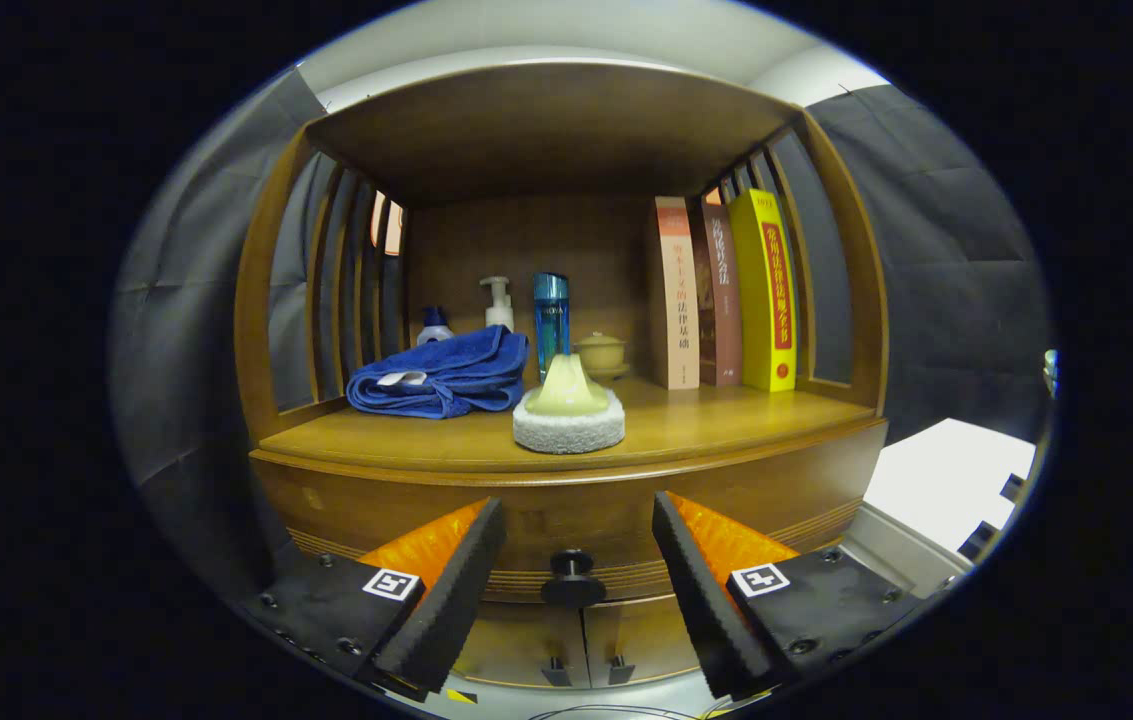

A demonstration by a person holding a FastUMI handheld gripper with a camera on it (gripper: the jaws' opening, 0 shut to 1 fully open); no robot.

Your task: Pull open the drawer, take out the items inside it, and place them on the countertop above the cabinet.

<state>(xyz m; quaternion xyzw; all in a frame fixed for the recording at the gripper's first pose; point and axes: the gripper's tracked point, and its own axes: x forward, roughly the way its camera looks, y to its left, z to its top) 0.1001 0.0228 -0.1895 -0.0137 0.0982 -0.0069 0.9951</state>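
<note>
A brown wooden cabinet stands straight ahead, its drawer front [396, 510] closed below the countertop [726, 420]. The drawer's dark round knob [572, 578] lies between my fingers, a little beyond their tips. My gripper [576, 520] is open, its fingers spread wide to either side of the knob without touching it. On the countertop rest a round white scrub pad with a pale yellow handle [568, 408] and a folded blue towel [441, 375]. The inside of the drawer is hidden.
At the back of the shelf stand a blue bottle [552, 320], a white pump bottle [498, 302], a small spray bottle [434, 326], a lidded cup [602, 352] and three upright books [726, 295]. Two lower cabinet doors with small handles [584, 670] sit under the drawer. A white surface [946, 480] lies to the right.
</note>
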